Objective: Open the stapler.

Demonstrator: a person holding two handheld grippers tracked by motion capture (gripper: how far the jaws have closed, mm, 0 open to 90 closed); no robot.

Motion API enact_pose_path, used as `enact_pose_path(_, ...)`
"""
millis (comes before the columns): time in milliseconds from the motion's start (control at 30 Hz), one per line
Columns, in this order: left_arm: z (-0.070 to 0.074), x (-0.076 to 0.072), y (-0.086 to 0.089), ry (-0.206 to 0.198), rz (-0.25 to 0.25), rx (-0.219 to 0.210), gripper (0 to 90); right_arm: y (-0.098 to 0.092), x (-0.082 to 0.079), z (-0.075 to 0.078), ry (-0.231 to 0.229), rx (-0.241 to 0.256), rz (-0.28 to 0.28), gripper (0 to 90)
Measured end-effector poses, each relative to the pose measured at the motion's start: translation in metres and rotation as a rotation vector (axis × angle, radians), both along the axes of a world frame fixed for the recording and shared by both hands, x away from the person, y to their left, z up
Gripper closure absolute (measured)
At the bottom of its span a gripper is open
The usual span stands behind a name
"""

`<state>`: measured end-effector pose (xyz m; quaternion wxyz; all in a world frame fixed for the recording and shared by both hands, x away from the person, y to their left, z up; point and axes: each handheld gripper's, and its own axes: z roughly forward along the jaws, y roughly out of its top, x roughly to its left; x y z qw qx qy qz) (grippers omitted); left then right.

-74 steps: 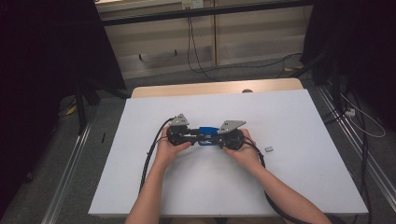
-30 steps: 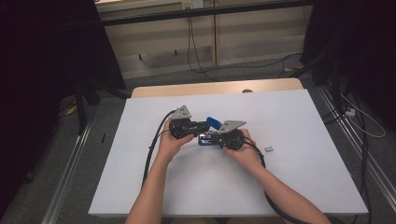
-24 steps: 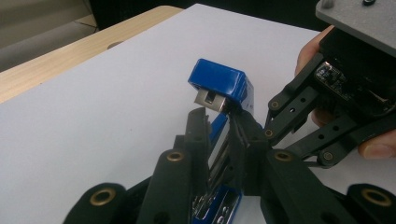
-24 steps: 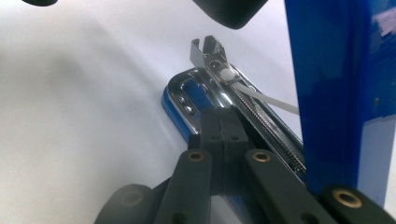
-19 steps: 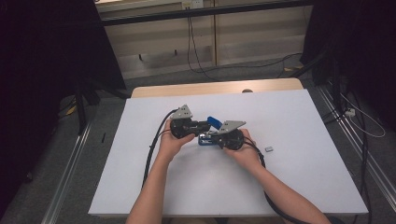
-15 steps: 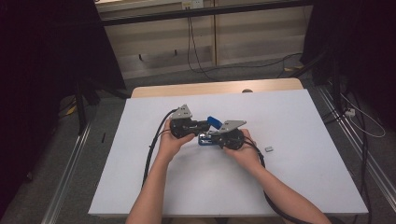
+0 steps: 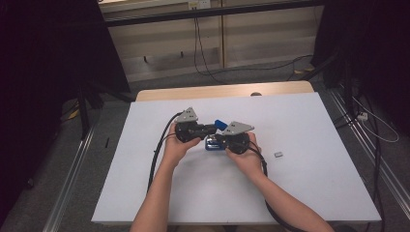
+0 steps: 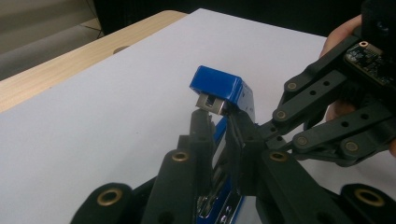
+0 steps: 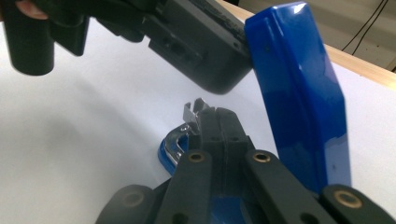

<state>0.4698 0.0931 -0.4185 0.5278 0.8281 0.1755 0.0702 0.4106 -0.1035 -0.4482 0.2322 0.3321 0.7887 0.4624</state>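
Lying at the centre of the high view, on the white table (image 7: 309, 193), a blue stapler (image 7: 213, 143) is being gripped from both sides. Its hinged top cover (image 8: 219, 88) is being held raised by the left gripper (image 7: 212, 128), whose jaws are pressed close on the cover's metal end, at mid-frame in the left gripper view. The stapler's base (image 9: 172, 150) is being clamped by the right gripper (image 9: 215, 122), jaws together. A small grey piece (image 7: 278, 154) is lying at right of centre.

Both claws meet mid-table — left claw (image 7: 211, 128) clamped, right claw (image 7: 218, 139) clamped.
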Motion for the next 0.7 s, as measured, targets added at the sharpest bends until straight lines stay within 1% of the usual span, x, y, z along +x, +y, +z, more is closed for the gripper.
enact_pose_path(67, -0.0001, -0.0002, -0.0001, 0.001, -0.001, 0.001, 83.0, 0.0025, 0.001, -0.0021, -0.003, 0.005, -0.018, 90.0)
enact_pose_path(133, -0.0007, -0.0008, -0.0005, 0.019, 0.003, -0.004, 86.4, 0.0036, 0.0019, -0.0039, -0.009, 0.014, -0.032, 90.0)
enact_pose_path(167, -0.0011, -0.0003, -0.0004, 0.025, 0.005, -0.01, 86.5, 0.0038, 0.0021, -0.0045, -0.01, 0.02, -0.04, 90.0)
enact_pose_path(200, -0.0019, 0.0003, -0.0004, 0.032, 0.015, -0.016, 87.6, 0.0042, 0.0019, -0.0051, -0.02, 0.016, -0.052, 90.0)
enact_pose_path(300, -0.002, 0.0008, -0.0001, 0.028, 0.017, -0.01, 87.5, 0.0038, 0.0018, -0.0046, -0.031, 0.017, -0.063, 90.0)
enact_pose_path(333, -0.0023, 0.0009, 0.0001, 0.032, 0.017, -0.012, 87.3, 0.0034, 0.0022, -0.0038, -0.035, 0.031, -0.08, 90.0)
enact_pose_path(467, -0.002, 0.0012, 0.0007, 0.025, 0.019, -0.004, 87.1, 0.0038, 0.0035, -0.0035, -0.043, 0.04, -0.102, 90.0)
enact_pose_path(567, -0.0032, 0.0018, 0.0011, 0.031, 0.023, 0.003, 86.8, 0.0076, 0.0046, -0.0053, -0.037, 0.03, -0.107, 90.0)
enact_pose_path(600, -0.0036, 0.0024, 0.002, 0.028, 0.022, 0.015, 85.6, 0.0083, 0.0053, -0.0061, -0.052, 0.027, -0.111, 90.0)
enact_pose_path(633, -0.0046, 0.0028, 0.0037, 0.047, 0.026, 0.008, 85.3, 0.0088, 0.0053, -0.0065, -0.054, 0.028, -0.113, 90.0)
enact_pose_path(700, -0.0045, 0.0034, 0.0052, 0.049, 0.028, 0.011, 85.3, 0.011, 0.0044, -0.0076, -0.064, 0.011, -0.121, 90.0)
